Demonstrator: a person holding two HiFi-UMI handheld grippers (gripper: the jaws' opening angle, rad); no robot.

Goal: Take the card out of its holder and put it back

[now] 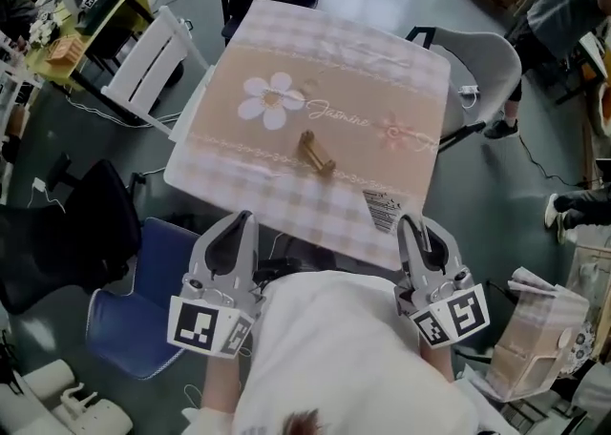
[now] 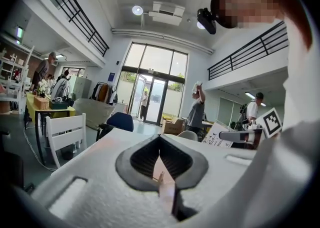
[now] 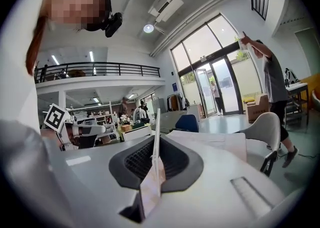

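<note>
A small wooden card holder (image 1: 316,154) lies empty near the middle of the table, on a checked pink cloth (image 1: 286,51) with a flower print. The white card (image 1: 384,209), printed with black marks, is over the table's front right corner, at the tip of my right gripper (image 1: 410,225). In the right gripper view the card (image 3: 156,132) stands edge-on between the jaws, and the right gripper (image 3: 154,158) is shut on it. My left gripper (image 1: 239,223) hovers by the table's front left edge. Its jaws (image 2: 160,139) are together with nothing in them.
A white slatted chair (image 1: 148,66) stands at the table's left and a grey chair (image 1: 489,59) at its right. A blue chair (image 1: 143,295) and a black chair (image 1: 67,233) sit near my left side. A paper bag (image 1: 535,338) is at the lower right.
</note>
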